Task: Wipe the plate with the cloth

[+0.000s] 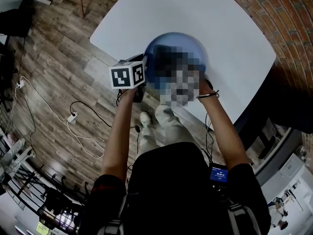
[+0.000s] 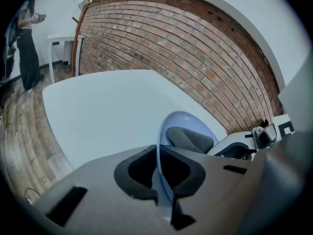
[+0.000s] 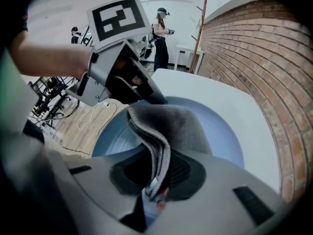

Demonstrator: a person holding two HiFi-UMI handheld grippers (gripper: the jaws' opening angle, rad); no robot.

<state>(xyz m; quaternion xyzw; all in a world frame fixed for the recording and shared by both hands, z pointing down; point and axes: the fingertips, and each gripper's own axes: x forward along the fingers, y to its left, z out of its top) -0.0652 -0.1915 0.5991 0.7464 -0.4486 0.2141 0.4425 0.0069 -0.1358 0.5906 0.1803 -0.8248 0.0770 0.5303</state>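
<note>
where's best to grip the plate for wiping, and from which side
By its thin rim, edge-on from the person's side, as the left gripper does: the blue plate is tilted up, so the rim fits between the jaws and its face is free for the grey cloth in the right gripper.

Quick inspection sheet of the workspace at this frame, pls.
Surface: white table.
Job's things: blue plate held up by its rim; grey cloth lying against its face.
Clutter: nothing seen.
Grippers: left gripper shut on the plate rim; right gripper shut on the cloth.
Cables: white and black cables on the wood floor.
Surroundings: brick wall; people far back.
</note>
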